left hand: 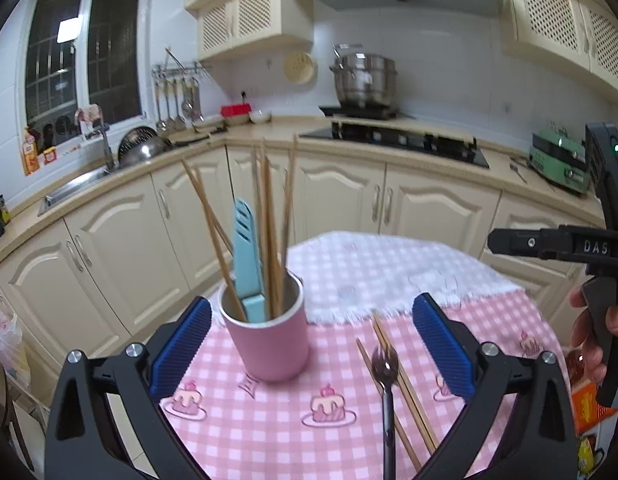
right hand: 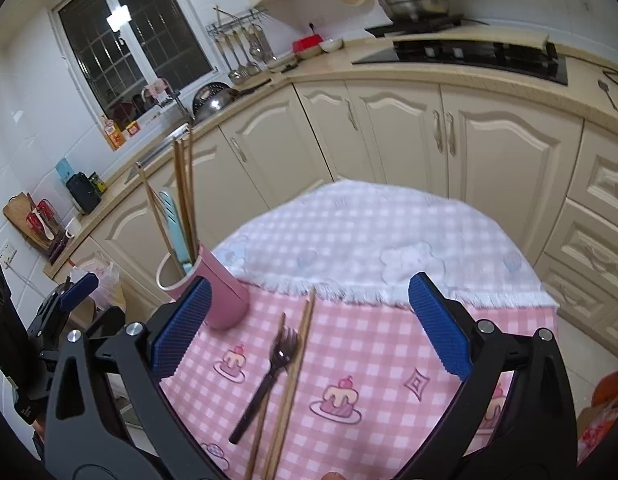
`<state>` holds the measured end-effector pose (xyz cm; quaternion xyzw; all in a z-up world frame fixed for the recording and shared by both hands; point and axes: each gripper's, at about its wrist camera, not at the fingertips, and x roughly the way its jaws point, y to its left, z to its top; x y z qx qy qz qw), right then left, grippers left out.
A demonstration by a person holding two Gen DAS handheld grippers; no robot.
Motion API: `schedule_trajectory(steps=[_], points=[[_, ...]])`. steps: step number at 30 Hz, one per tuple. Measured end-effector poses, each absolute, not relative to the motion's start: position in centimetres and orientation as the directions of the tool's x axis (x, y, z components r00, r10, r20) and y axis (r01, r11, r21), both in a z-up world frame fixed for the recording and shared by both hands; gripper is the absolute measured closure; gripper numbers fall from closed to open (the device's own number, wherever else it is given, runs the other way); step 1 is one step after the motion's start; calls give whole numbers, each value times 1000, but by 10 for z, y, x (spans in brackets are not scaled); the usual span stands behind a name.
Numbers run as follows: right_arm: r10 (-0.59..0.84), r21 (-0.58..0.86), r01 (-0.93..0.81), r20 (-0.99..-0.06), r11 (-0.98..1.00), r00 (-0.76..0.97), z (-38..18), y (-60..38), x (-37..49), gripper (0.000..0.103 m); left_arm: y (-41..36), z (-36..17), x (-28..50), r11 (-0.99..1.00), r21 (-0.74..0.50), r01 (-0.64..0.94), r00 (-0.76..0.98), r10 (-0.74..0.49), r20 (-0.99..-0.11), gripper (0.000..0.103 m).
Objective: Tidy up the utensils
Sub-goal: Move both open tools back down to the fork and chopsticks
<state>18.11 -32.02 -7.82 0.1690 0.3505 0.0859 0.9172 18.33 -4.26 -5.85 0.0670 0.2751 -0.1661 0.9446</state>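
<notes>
A pink holder cup (left hand: 269, 344) (right hand: 213, 296) stands on the pink checked tablecloth (left hand: 269, 432), holding several wooden chopsticks (left hand: 269, 216) and a light blue utensil (left hand: 245, 264). To its right lie a dark fork (left hand: 385, 384) (right hand: 269, 372) and a pair of wooden chopsticks (left hand: 401, 384) (right hand: 295, 376). My left gripper (left hand: 311, 344) hovers open over the table, its left pad beside the cup. My right gripper (right hand: 309, 328) is open above the fork and the loose chopsticks. Neither gripper holds anything.
A white fringed cloth (right hand: 369, 248) covers the table's far half. Cream cabinets (left hand: 349, 200), a sink (left hand: 81, 184) and a hob (left hand: 393, 140) with a steel pot (left hand: 365, 80) ring the room. The right gripper's body (left hand: 589, 248) and a hand (left hand: 593, 340) show at the right.
</notes>
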Motion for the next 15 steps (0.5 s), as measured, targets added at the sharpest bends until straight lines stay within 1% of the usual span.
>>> schedule_trajectory(steps=[8, 15], points=[[246, 334, -8, -677, 943, 694, -105, -323, 180, 6, -60, -102, 196, 922, 23, 387, 703, -279, -654, 5], [234, 305, -2, -726, 952, 647, -128, -322, 181, 6, -73, -138, 208, 913, 23, 408, 629, -262, -732, 5]])
